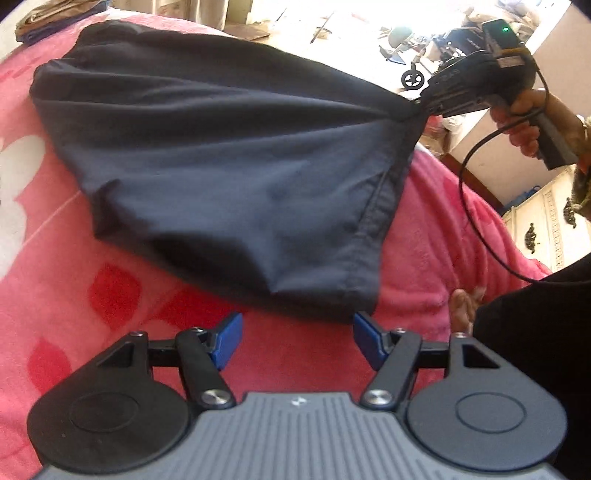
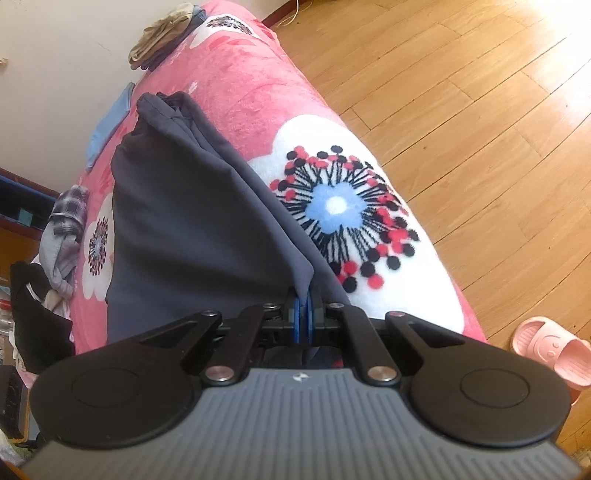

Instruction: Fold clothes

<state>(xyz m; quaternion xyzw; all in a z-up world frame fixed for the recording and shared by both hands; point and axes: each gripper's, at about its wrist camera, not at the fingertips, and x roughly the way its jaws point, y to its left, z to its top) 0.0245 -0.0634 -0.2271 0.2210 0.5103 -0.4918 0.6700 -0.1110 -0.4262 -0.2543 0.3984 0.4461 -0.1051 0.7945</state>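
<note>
A dark navy garment [image 1: 221,155] lies spread on a pink flowered blanket [image 1: 74,258]. My right gripper [image 1: 417,105], held by a hand at the upper right of the left wrist view, is shut on one corner of the cloth and holds it up off the bed, so folds fan out from that pinch. In the right wrist view its blue pads [image 2: 303,314] press together on the garment [image 2: 184,221]. My left gripper [image 1: 297,338] is open just in front of the garment's near hem, with only blanket between its blue fingers [image 1: 229,338].
A folded pile of clothes [image 2: 162,33] sits at the far end of the bed, a blue cloth [image 2: 110,122] and a heap of checked clothes [image 2: 66,236] along its wall side. Wooden floor [image 2: 461,129] and a pink slipper [image 2: 550,350] lie beside the bed. A white cabinet [image 1: 543,229] stands right.
</note>
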